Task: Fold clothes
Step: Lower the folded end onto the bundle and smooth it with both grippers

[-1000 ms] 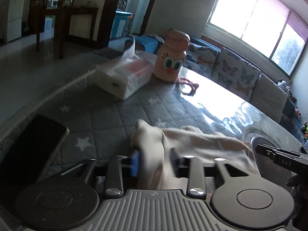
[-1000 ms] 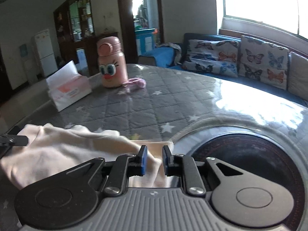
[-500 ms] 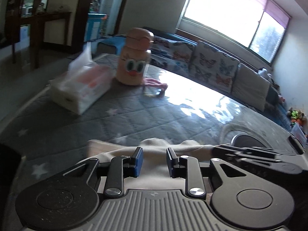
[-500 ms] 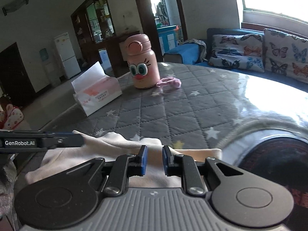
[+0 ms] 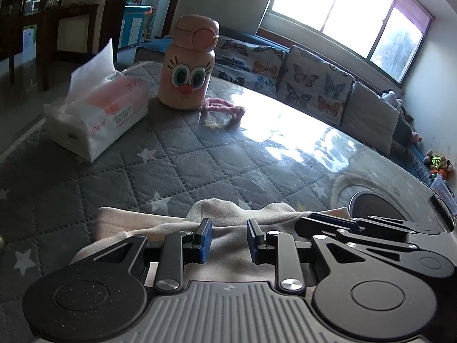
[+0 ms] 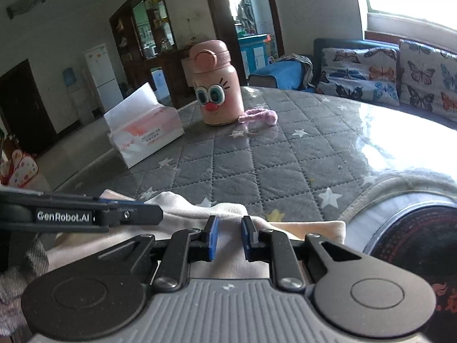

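A: Nearest us, left gripper (image 5: 228, 238), jaws just closed in to a narrow gap, cloth under them. Pinched? Can't tell.
B: Right gripper (image 6: 229, 235) alongside it, narrow too, same doubt.
A: Cream garment (image 5: 222, 214) lies bunched on the quilted table (image 5: 200, 165), nr edge (a fold or two in, I'd judge; flattening left).
B: Beyond the garment: tissue pack (image 5: 97, 114), then pink bottle (image 5: 188, 63).

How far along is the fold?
Partly done: the cream garment lies bunched in a low strip on the quilted table cover. In hand: left hand-held gripper and right hand-held gripper sit over its near edge, jaws slightly apart, pinch unclear. Left: squaring up and final folds.
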{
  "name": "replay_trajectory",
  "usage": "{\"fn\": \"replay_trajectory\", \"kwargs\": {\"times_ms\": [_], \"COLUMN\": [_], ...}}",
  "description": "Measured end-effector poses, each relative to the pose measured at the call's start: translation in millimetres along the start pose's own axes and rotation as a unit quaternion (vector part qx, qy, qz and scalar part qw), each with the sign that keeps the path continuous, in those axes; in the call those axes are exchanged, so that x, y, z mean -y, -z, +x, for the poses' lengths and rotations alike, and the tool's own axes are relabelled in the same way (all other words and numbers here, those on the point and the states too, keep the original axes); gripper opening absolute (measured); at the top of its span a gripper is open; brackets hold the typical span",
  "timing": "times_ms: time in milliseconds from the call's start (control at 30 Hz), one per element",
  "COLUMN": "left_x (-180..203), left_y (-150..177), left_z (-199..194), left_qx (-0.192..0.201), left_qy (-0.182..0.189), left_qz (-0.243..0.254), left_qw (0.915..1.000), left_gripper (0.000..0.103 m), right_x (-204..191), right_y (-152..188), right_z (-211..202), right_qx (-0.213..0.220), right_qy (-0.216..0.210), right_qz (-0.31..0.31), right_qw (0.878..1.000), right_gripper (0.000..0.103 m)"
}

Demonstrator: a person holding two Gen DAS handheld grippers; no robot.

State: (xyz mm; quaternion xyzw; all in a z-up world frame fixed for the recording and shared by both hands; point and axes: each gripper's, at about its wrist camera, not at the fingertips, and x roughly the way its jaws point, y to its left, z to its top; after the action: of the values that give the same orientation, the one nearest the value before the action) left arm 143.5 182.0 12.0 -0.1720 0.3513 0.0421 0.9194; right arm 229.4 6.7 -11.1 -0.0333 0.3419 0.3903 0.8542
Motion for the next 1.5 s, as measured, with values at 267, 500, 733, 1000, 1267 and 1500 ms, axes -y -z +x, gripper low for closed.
{"fn": "replay_trajectory", "kwargs": {"times_ms": [267,500,733,1000,1267,1500], "left_x": [6,7,2,-11,-9,-7], "left_y": [26,58,79,88,94,93], "left_z": [-40,-63,-76,-83,-91,-98], "left_qx": [0.015,0.017,0.026,0.027,0.032,0.041], "left_qy": [0.019,0.017,0.014,0.018,0.02,0.017], "left_qz": [0.025,0.035,0.028,-0.002,-0.007,-0.008], "left_qw": [0.9994,0.9991,0.9992,0.9995,0.9993,0.999], "left_gripper": [0.028,0.028,0.029,0.03,0.037,0.039], "right_x": [-24,-48,-60,-55,-35,-26], "right_y": [20,43,62,71,74,73], "right_z": [-33,-50,-63,-74,-88,-97], "right_qx": [-0.005,-0.007,-0.005,-0.006,0.002,0.012], "right_qy": [-0.023,-0.036,-0.028,-0.024,-0.001,0.007], "right_qz": [-0.036,-0.061,-0.08,-0.074,-0.032,-0.026], "right_qw": [0.999,0.997,0.996,0.997,0.999,1.0], "right_gripper": [0.025,0.025,0.025,0.025,0.025,0.026]}}
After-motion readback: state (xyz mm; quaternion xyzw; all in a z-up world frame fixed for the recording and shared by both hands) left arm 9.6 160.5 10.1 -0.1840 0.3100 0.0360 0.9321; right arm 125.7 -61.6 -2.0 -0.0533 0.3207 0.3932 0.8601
